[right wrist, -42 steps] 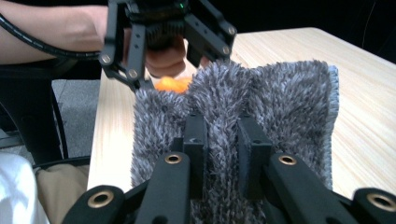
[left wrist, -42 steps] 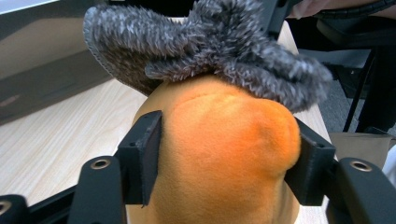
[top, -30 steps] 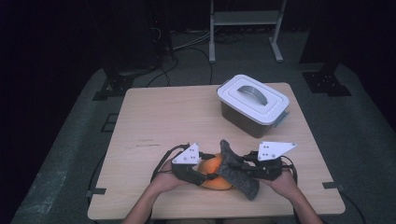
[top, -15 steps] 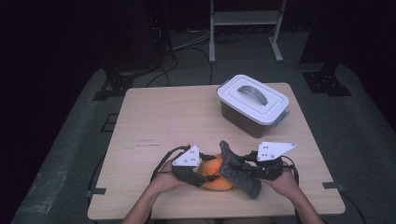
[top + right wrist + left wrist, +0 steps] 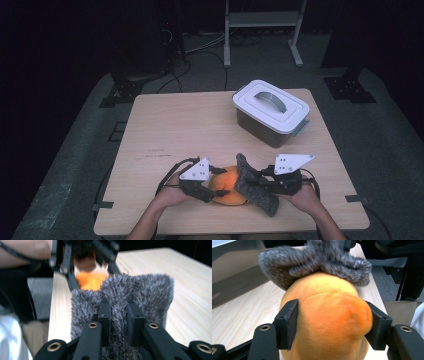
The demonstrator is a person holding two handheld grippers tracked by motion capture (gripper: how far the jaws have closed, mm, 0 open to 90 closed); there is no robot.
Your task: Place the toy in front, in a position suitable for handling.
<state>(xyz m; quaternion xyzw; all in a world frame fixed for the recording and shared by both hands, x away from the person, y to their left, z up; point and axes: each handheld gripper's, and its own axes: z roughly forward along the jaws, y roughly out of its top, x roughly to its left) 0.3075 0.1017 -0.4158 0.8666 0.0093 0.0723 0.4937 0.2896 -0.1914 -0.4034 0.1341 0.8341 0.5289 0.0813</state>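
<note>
At the lower centre of the high view, a person seated at a light wooden counter (image 5: 175,125) works two hand-held tools over a soft toy. The left gripper (image 5: 220,184) is clamped on an orange plush ball (image 5: 230,187), which sits on the counter near its front edge. In the left gripper view, the ball (image 5: 329,320) bulges between the two black jaws, its fabric pressed in on both sides by the pads, so the left gripper (image 5: 332,322) has it firmly held.

Just to the right of the ball in the high view, the right gripper (image 5: 260,184) pinches a grey fuzzy sock (image 5: 255,190), which lies against the ball and slants down toward the lower right of the frame. In the right gripper view, the right gripper (image 5: 119,322) stands nearly closed, a fold of the sock (image 5: 150,295) bunched between its jaws. Beyond the sock, at the upper centre of that frame, the orange ball (image 5: 90,281) shows blurred with the left gripper's black arms around it.

In the left gripper view the sock (image 5: 317,260) drapes over the top of the ball.

In the upper right of the high view, well apart from the hands, a white-lidded plastic box (image 5: 272,112) with a handle rests on the counter.
</note>
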